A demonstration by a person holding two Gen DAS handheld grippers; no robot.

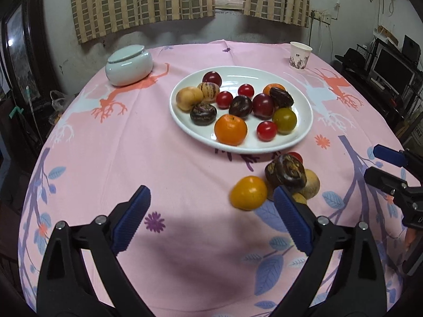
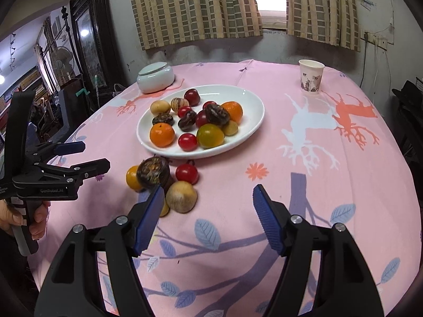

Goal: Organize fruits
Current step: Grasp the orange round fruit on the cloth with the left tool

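A white plate (image 1: 304, 121) (image 2: 251, 105) at mid-table holds several fruits: oranges, red tomatoes, dark plums and brown striped ones. In front of it a loose cluster lies on the pink cloth: a yellow tomato (image 1: 248, 192) (image 2: 132, 178), a dark striped fruit (image 1: 286, 171) (image 2: 153, 171), a tan fruit (image 1: 312, 185) (image 2: 181, 196) and a red tomato (image 1: 296, 155) (image 2: 187, 173). My left gripper (image 1: 211, 192) (image 2: 96, 154) stands open and empty, left of the cluster. My right gripper (image 2: 208, 189) (image 1: 371, 163) is open and empty, just right of it.
A pale lidded ceramic jar (image 1: 129, 64) (image 2: 156, 78) sits at the back left of the round table. A paper cup (image 1: 300, 55) (image 2: 311, 76) stands at the back right. A hand (image 2: 39, 216) holds the left gripper's handle. Furniture surrounds the table.
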